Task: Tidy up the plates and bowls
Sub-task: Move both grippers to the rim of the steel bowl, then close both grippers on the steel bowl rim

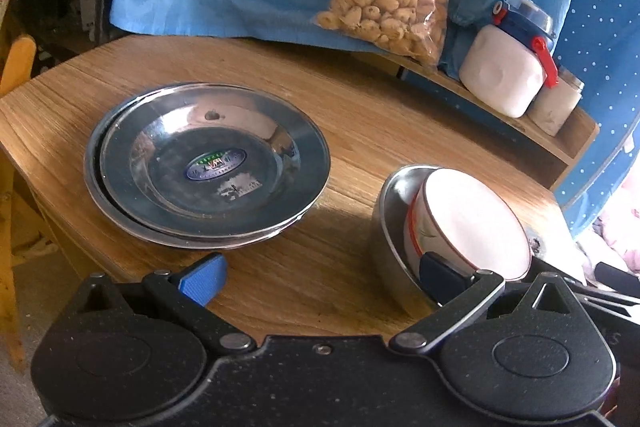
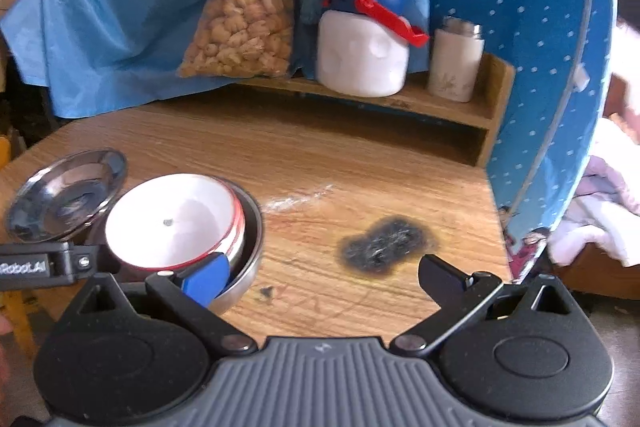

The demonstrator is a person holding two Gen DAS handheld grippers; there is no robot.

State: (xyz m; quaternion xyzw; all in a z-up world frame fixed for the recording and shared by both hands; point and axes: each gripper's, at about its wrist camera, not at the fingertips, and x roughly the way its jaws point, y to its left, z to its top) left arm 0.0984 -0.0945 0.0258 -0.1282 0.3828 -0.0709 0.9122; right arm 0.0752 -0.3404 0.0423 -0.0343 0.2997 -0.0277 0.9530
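Observation:
Two steel plates lie stacked on the wooden table, left of centre in the left wrist view; they also show at the left edge of the right wrist view. A white bowl with a red rim sits tilted inside a steel bowl, right of the plates; the white bowl and steel bowl show in the right wrist view too. My left gripper is open and empty, in front of the plates and bowls. My right gripper is open and empty, right of the bowls.
A low wooden shelf at the table's back holds a bag of snacks, a white jar with a blue lid and red handle and a small white flask. A burn mark is on the table. Blue cloth hangs behind.

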